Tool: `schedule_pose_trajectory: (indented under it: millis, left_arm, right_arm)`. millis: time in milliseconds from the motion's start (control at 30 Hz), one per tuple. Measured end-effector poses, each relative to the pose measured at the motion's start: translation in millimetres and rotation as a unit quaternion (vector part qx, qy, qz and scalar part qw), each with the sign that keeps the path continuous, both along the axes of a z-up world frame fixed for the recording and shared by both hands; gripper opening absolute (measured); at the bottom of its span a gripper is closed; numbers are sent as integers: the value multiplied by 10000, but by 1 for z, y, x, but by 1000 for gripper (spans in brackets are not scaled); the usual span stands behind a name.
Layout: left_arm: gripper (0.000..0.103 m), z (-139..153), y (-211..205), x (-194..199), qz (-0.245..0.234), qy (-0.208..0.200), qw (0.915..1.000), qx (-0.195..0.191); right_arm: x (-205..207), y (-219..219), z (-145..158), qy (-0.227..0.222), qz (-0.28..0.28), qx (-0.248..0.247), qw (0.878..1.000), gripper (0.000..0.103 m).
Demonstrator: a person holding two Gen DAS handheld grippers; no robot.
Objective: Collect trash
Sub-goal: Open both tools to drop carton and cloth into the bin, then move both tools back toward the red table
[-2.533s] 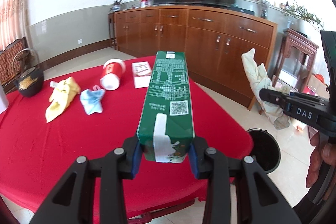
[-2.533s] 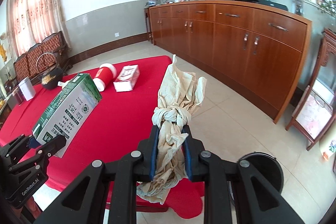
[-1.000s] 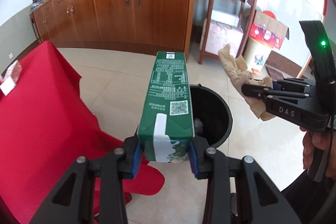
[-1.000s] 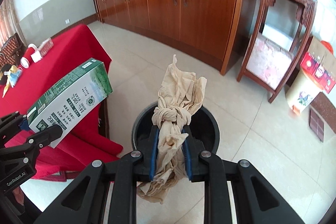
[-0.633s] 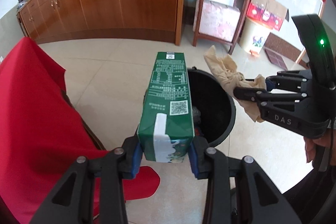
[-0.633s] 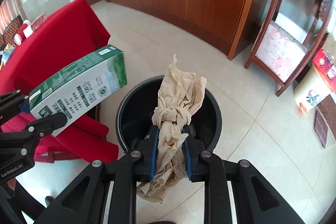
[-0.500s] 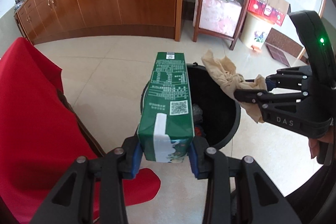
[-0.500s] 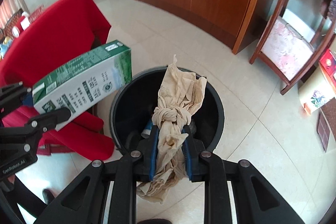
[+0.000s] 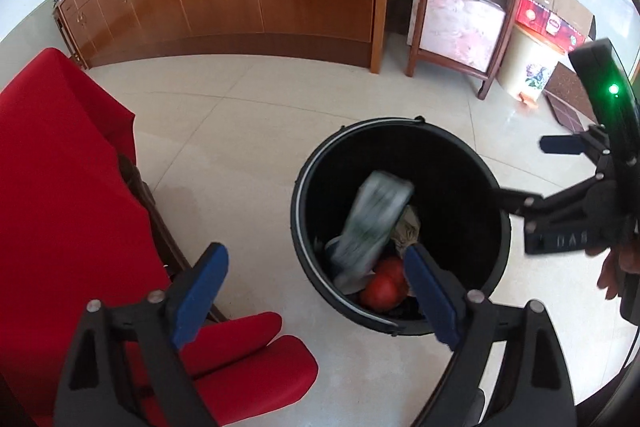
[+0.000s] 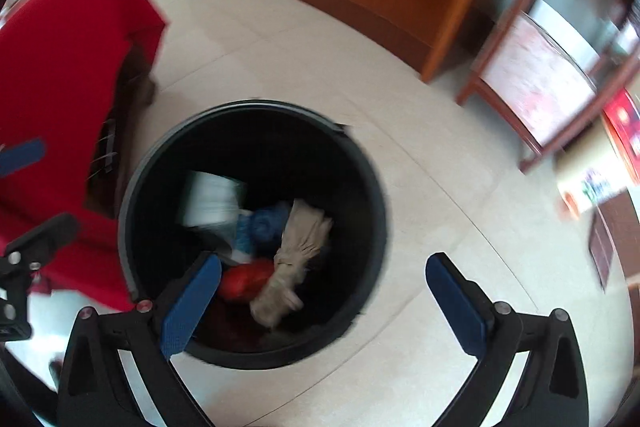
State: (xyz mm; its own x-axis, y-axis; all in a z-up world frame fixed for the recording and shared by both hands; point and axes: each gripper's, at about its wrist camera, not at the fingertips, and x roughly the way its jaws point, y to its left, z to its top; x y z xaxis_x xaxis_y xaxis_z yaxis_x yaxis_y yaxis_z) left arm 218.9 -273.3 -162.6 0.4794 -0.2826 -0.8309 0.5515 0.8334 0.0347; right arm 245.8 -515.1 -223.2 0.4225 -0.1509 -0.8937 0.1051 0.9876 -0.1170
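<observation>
Since the earlier frame both items have left the claws: the carton point(image 9: 372, 219) and beige rag point(image 10: 298, 255) are dropping into the black bin point(image 9: 460, 147). The left claw point(image 9: 316, 291) and right claw point(image 10: 324, 303) are opening wide, empty; holding both over the rim is keeping the drop clean.

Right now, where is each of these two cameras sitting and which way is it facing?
Left wrist: rides the left tongs, looking steeply down at the black trash bin beside the red tablecloth; its opening blue fingers are empty, and the right tongs and a hand's fingers show.
Right wrist: rides the right tongs, looking down into the bin; fingers opening, empty.
Both show the bin, the milk carton and the beige cloth inside.
</observation>
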Motion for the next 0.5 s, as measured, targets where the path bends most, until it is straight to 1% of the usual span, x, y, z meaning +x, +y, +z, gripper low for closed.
schedule_pose_trajectory:
  millis: [67,200,300,400,433,500]
  left_arm:
    - [95,1,1,-1,17,0,10000,39]
    - [95,10,1,-6,14,-82,10000,-22]
    - [95,20,0,-7,-43,-189,9998,-62]
    - [95,33,1,-11,-107,-394,9991,-86]
    - [95,35,1,-11,-118,-433,9989,-96]
    - [95,45,3,-13,-96,-543,9984,-133]
  right_arm:
    - [-4,-9,-1,87,-232,-74,9997,103]
    - [-15,-17,3,110,-442,55,9989,103]
    - [-25,-16,13,7,-524,20,9986,103]
    - [-33,-12,26,-123,-636,-14,9979,103]
    - [-35,-12,29,-187,-661,-30,9976,103]
    - [-42,-7,44,-385,-710,-116,9967,103]
